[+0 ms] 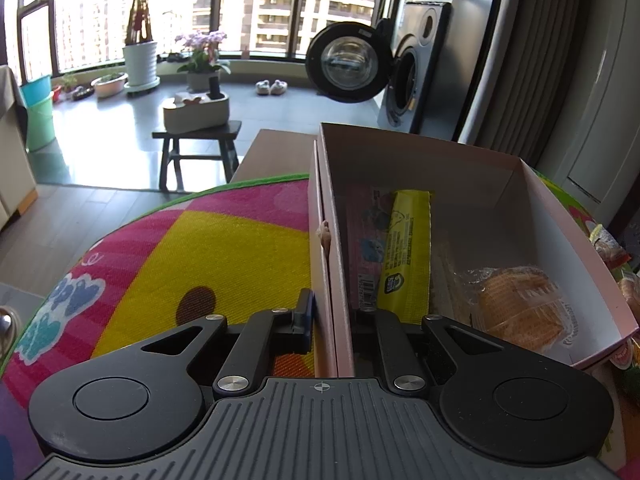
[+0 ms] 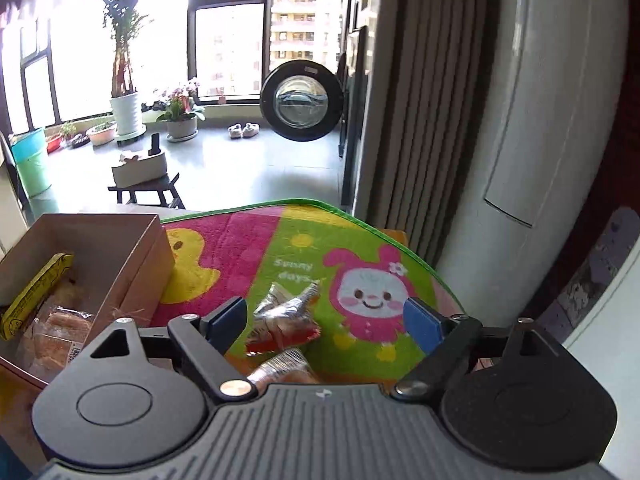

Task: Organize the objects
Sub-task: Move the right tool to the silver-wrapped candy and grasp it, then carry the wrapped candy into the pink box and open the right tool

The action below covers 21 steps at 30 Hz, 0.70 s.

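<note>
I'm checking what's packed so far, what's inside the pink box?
Inside the pink box lie a long yellow packet, a pink packet beside it, and clear-wrapped pastries. Whatever is under them and the box floor near the left hand-held gripper is hidden.

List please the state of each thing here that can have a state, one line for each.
Left claw: shut on the box wall.
Right claw: open, above the snack packets.
Box: open, partly filled with snacks.
Snack packets: loose on the mat, outside the box.
Washing machine door: open.
</note>
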Each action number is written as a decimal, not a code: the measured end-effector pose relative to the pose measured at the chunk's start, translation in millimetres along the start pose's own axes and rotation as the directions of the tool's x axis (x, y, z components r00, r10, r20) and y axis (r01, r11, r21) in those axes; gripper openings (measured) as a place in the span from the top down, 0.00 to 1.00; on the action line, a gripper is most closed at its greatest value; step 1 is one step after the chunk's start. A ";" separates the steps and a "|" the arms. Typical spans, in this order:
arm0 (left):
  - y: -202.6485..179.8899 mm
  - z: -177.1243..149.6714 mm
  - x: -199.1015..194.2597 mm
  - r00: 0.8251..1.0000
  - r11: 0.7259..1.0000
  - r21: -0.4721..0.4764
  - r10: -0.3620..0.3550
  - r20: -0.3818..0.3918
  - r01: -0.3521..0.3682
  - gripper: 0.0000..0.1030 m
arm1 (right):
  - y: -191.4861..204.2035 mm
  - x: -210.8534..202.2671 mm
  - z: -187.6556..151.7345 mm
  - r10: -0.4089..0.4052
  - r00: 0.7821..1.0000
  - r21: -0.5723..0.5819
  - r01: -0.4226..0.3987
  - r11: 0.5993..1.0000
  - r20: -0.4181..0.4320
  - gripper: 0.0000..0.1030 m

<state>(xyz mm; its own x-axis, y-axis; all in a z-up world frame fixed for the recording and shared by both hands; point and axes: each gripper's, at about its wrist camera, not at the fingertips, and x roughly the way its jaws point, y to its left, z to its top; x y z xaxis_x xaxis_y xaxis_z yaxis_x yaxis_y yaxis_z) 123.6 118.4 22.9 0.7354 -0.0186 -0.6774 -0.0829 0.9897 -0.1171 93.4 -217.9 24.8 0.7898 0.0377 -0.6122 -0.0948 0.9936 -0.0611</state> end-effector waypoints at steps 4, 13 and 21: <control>-2.4 0.3 -1.1 1.000 1.000 0.013 0.008 -0.004 -0.008 0.87 | 32.1 45.3 5.0 -0.013 0.998 -0.060 0.010 0.998 -0.063 0.17; -2.9 0.6 -3.0 1.000 1.000 0.019 0.000 -0.006 0.000 0.87 | 42.9 74.3 -4.8 -0.059 0.985 -0.087 0.045 0.995 -0.165 0.55; -0.7 0.1 -2.6 1.000 1.000 0.009 -0.014 0.000 0.014 0.86 | 45.5 -26.1 -13.4 0.044 0.995 -0.070 -0.050 0.996 -0.094 0.55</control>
<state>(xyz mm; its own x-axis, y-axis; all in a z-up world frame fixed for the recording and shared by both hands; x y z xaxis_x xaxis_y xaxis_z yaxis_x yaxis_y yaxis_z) 121.8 117.8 24.9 0.7366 -0.0321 -0.6756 -0.0667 0.9905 -0.1199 60.3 -175.2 27.4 0.7241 0.0710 -0.6860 -0.1765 0.9806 -0.0848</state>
